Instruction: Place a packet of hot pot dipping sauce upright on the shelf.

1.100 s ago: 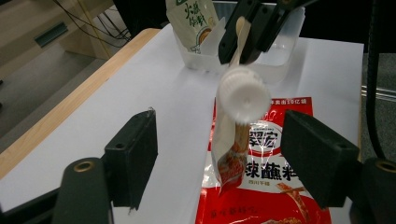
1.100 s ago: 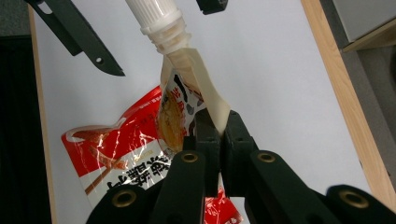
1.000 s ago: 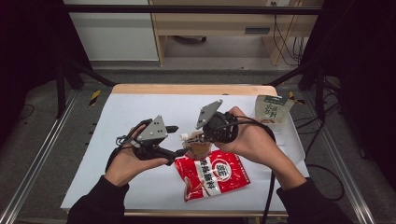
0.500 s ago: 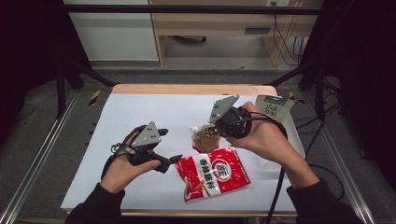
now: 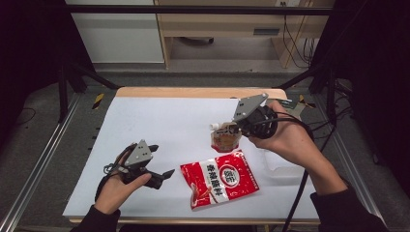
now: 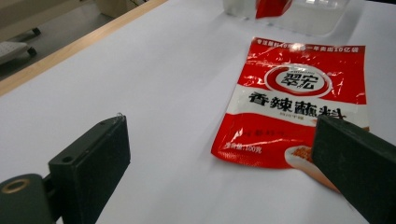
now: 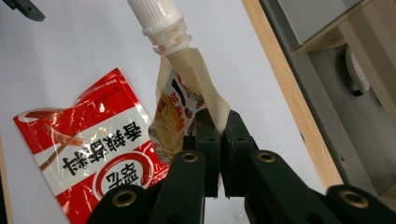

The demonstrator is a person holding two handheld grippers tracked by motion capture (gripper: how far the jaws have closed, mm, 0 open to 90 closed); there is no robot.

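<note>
A red seasoning packet (image 5: 220, 179) (image 6: 294, 107) (image 7: 93, 149) lies flat on the white sheet near the front edge. My right gripper (image 5: 235, 129) (image 7: 218, 126) is shut on the top edge of a small spouted pouch (image 5: 224, 139) (image 7: 180, 107) with a white cap. The pouch hangs just above the sheet, behind the packet. My left gripper (image 5: 162, 162) (image 6: 219, 158) rests low at the front left, a little left of the packet and pointing at it. Its jaws have just been opening and now stand wide with nothing between them.
A clear plastic tub (image 5: 283, 166) (image 6: 303, 11) sits right of the packet, under the right forearm. A light carton (image 5: 296, 104) stands at the back right corner behind the hand. The white sheet (image 5: 159, 121) has bare room at left and centre.
The left gripper drew away from the pouch, going left and down toward the front, with its jaws spreading. The right gripper carried the pouch to the right and slightly up.
</note>
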